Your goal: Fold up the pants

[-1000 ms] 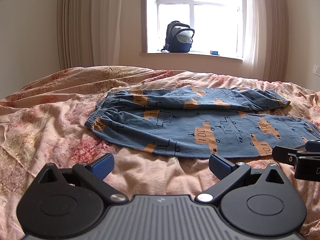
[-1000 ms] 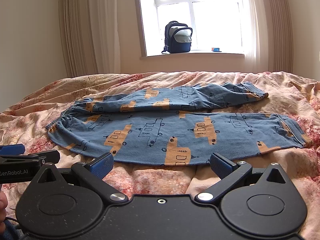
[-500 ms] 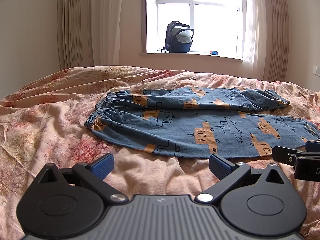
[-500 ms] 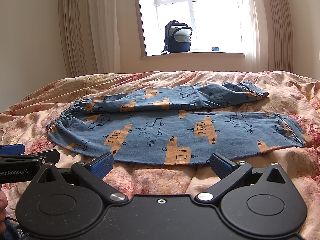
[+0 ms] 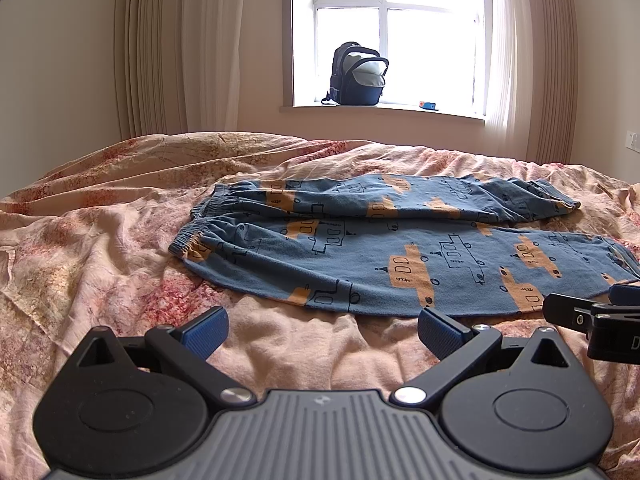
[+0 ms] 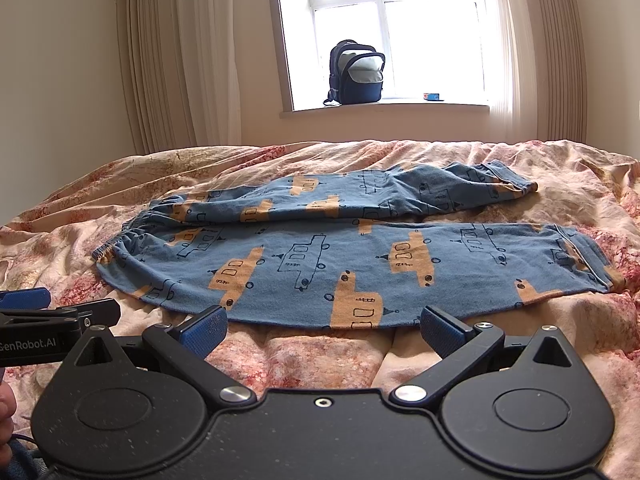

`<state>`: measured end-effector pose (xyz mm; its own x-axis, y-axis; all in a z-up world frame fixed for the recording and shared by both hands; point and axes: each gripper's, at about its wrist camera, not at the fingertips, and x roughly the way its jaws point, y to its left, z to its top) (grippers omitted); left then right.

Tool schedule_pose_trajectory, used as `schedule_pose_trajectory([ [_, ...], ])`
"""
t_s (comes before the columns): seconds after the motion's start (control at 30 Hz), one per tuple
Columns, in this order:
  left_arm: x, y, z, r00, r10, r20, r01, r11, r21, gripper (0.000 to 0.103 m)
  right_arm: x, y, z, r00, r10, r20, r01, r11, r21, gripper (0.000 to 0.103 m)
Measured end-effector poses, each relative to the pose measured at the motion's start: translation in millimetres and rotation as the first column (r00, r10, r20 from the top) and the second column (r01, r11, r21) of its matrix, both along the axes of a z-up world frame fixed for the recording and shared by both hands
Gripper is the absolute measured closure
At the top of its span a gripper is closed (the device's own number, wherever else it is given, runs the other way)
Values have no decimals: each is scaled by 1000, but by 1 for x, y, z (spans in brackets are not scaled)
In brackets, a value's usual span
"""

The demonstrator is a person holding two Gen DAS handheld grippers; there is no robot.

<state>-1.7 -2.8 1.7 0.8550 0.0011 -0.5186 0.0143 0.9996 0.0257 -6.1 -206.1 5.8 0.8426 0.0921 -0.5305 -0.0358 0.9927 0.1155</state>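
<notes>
Blue pants [image 5: 400, 248] with orange vehicle prints lie flat on the bed, waistband to the left, both legs stretched to the right; they also show in the right wrist view [image 6: 340, 256]. My left gripper [image 5: 322, 330] is open and empty, just short of the pants' near edge. My right gripper [image 6: 322, 328] is open and empty, its fingertips at the near leg's front edge. The right gripper's side shows at the right edge of the left wrist view [image 5: 596, 320]; the left gripper's side shows at the left of the right wrist view [image 6: 52, 320].
A rumpled pink floral bedspread [image 5: 100, 248] covers the bed. A dark backpack [image 5: 358, 76] and a small blue box [image 5: 427, 105] stand on the window sill behind. Curtains [image 5: 168, 48] hang on both sides of the window.
</notes>
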Motion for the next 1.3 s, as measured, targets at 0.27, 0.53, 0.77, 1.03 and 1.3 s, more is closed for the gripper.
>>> schedule_pose_trajectory([
  [0.27,0,0,0,1000,-1,0,1,1000,-1,0,0,0,0,1000,0,0,0,1000,0,1],
  [0.53,0,0,0,1000,0,0,0,1000,-1,0,0,0,0,1000,0,-1,0,1000,2,1],
  [0.77,0,0,0,1000,0,1,0,1000,0,0,0,0,0,1000,-1,-1,1,1000,2,0],
  [1.03,0,0,0,1000,0,1,0,1000,-1,0,1,0,0,1000,-1,-2,1,1000,2,0],
  [1.3,-1,0,0,1000,0,0,0,1000,0,0,1,-3,2,1000,-1,-3,1,1000,3,1],
])
